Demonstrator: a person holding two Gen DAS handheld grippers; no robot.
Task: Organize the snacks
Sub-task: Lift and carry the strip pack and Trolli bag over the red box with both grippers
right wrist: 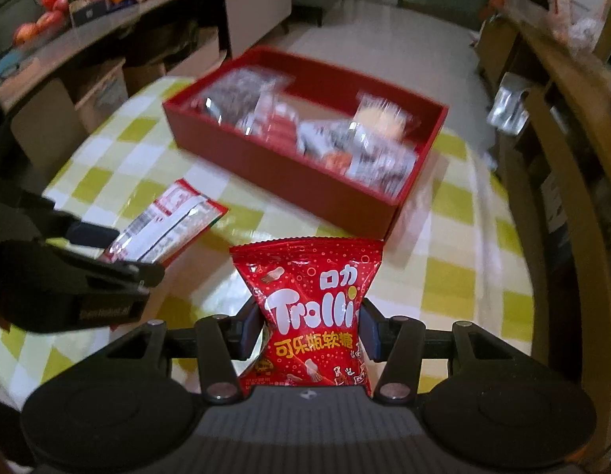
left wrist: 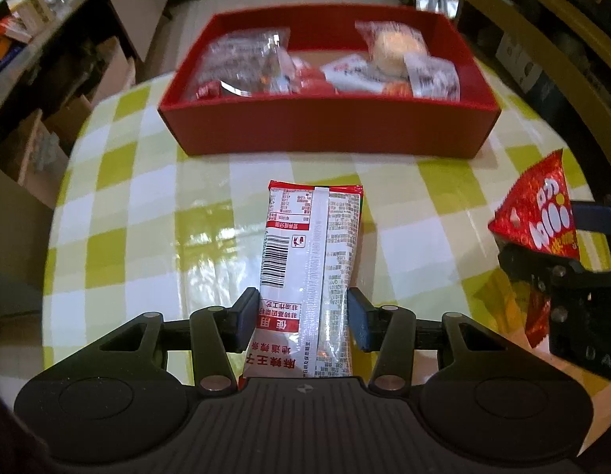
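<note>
My left gripper is shut on a long white-and-red snack packet, held back side up above the table; the same packet shows at the left of the right wrist view. My right gripper is shut on a red Trolli gummy bag, pinched at its waist and lifted off the table. That bag also appears at the right edge of the left wrist view. Ahead stands an open red box holding several wrapped snacks.
The table has a green-and-white checked glossy cloth and a rounded edge. A cluttered counter and cardboard boxes lie beyond on the left. Wooden shelving runs along the right.
</note>
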